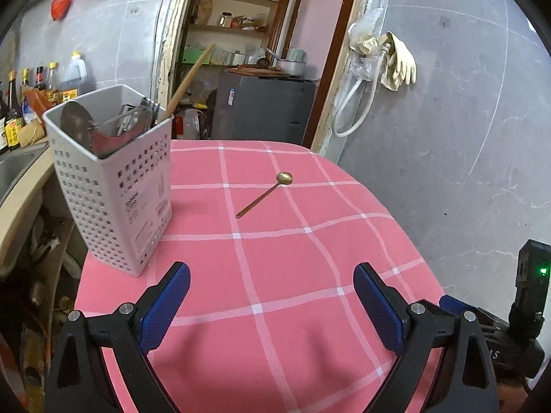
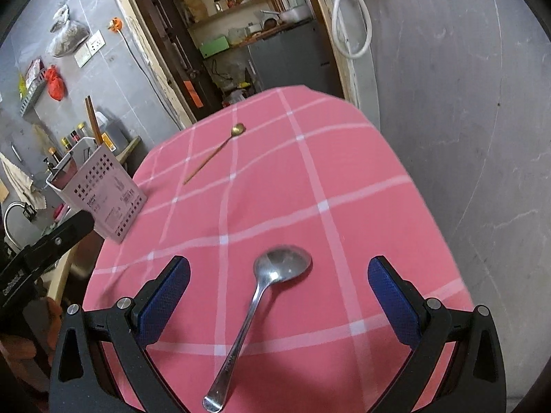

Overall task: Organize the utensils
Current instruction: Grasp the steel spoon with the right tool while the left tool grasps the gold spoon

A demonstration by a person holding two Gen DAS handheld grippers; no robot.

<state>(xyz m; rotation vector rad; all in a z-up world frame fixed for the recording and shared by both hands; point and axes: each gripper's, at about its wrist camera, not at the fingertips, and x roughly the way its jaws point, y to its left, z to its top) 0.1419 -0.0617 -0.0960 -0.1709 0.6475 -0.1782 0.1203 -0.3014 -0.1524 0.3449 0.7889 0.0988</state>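
Observation:
A white perforated utensil holder [image 1: 113, 189] stands at the table's left, holding several utensils and a wooden stick; it also shows in the right wrist view [image 2: 103, 196]. A thin gold spoon [image 1: 265, 194] lies on the pink checked tablecloth [image 1: 275, 275] past the holder, also in the right wrist view [image 2: 213, 153]. A silver spoon [image 2: 258, 309] lies between the fingers of my right gripper [image 2: 279, 275], which is open. My left gripper [image 1: 272, 282] is open and empty, above the cloth near the holder.
A counter with sauce bottles [image 1: 20, 103] and a sink [image 1: 13, 172] lies left of the table. A grey wall [image 1: 465, 155] stands to the right. A doorway with shelves [image 1: 241, 34] lies behind the table. The right gripper's body [image 1: 523, 309] shows at the left view's right edge.

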